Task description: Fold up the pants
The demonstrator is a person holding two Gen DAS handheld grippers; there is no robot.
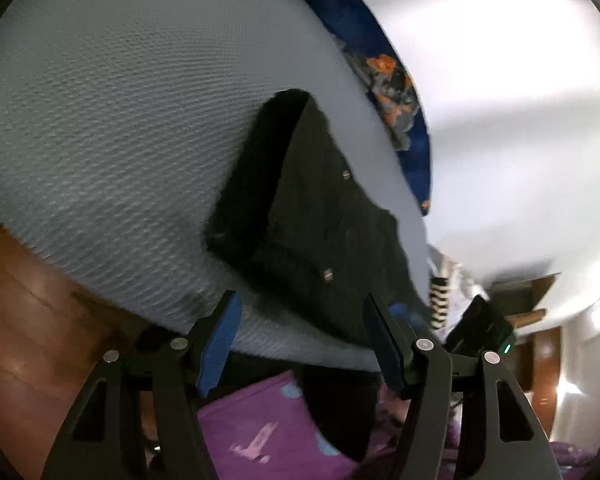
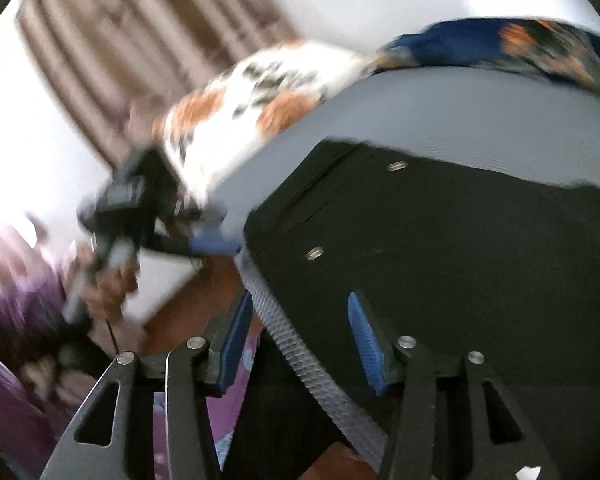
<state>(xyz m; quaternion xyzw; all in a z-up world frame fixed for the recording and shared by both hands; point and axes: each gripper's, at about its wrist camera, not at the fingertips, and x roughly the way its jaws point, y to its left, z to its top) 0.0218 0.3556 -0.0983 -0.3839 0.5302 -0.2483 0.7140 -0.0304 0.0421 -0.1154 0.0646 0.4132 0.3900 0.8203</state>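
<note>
A bed with a pale blue textured cover (image 1: 100,128). Folded black pants (image 1: 320,208) lie on it near its front edge. Beyond the pants, along the far edge, lies a dark blue blanket with orange patches (image 1: 396,92); a white, orange-patched cloth (image 2: 252,112) lies beside that.

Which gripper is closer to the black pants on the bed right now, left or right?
Right, it seems. The right gripper hangs open at the edge of the black pants, one finger over the fabric. The left gripper is open, just short of the pants' near edge.
</note>
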